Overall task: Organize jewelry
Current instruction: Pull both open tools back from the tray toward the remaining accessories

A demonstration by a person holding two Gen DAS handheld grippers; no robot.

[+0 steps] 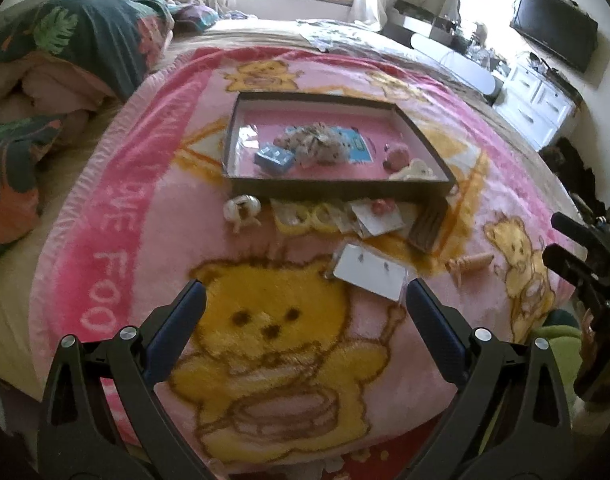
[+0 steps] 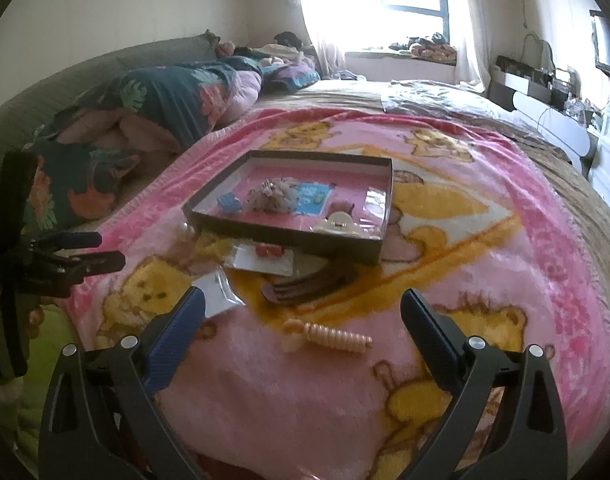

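A dark shallow box with a pink floor lies on the pink bear blanket; it holds a blue packet, a fluffy scrunchie and a cream clip. The box also shows in the right wrist view. In front of it lie a white earring card, a brown comb, a peach hair clip and a pearl piece. My left gripper is open and empty above the blanket. My right gripper is open and empty, near the peach clip.
A rumpled floral duvet lies on the bed to the left. A white dresser and a wall television stand at the right. The bed's near edge is just below both grippers.
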